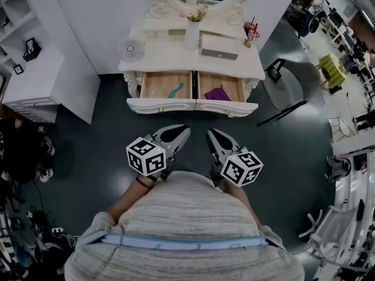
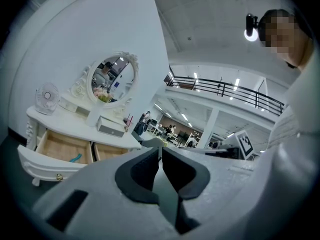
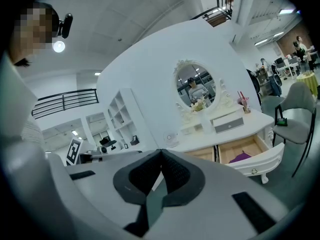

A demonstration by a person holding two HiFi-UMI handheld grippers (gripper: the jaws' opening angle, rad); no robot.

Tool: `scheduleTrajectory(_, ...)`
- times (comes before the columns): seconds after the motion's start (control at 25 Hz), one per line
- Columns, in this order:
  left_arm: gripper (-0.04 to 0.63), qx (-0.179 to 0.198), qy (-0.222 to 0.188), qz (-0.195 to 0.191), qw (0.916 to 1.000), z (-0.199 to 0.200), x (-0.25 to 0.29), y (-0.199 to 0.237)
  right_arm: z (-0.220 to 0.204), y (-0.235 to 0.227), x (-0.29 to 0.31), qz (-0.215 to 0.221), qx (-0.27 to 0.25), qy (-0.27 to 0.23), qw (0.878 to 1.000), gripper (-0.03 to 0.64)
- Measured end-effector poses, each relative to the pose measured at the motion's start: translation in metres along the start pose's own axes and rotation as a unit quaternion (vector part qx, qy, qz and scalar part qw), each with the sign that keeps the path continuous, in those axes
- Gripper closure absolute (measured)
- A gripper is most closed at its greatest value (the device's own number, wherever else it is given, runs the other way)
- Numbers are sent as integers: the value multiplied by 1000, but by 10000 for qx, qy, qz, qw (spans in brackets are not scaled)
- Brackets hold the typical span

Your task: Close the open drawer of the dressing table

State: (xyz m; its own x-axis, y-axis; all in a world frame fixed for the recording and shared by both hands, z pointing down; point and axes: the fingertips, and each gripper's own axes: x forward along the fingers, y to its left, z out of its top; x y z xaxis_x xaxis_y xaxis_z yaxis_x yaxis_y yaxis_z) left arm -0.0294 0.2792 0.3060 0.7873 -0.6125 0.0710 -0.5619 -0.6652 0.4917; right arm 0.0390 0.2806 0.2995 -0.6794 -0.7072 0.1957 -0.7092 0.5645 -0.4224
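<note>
Opposite the person (image 1: pixel 181 227), drawers (image 1: pixel 166 85) pulled out toward them, left gripper (image 1: pixel 183 134), right gripper (image 1: pixel 212 135), fingers clenched empty

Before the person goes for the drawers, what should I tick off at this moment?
1. Drawers open: ok; left drawer and right drawer both stand pulled out.
2. Which one to close: cannot tell.
3. Contents clear of the fronts: ok; teal item and purple item lie inside.
4. Left gripper shut, empty: ok.
5. Right gripper shut, empty: ok.
6. Grippers touching a drawer front: not ok; both are short of the table.
</note>
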Motion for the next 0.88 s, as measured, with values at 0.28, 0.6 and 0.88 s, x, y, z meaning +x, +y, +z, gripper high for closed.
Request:
scheduleTrajectory(0.28,561,-145,-5,55,9999,-2,-5,8,-3,-1,6,-30,81,55,9999,607)
scheduleTrajectory(0.6,561,-402,43,53,9992,-12,-4,20,-16,-10,6,-234,117,260,9993,607)
scheduleTrajectory(0.88,561,-497,61,52,9987,-10,11,35,-5,-31,16,-303,252,106,9992,606)
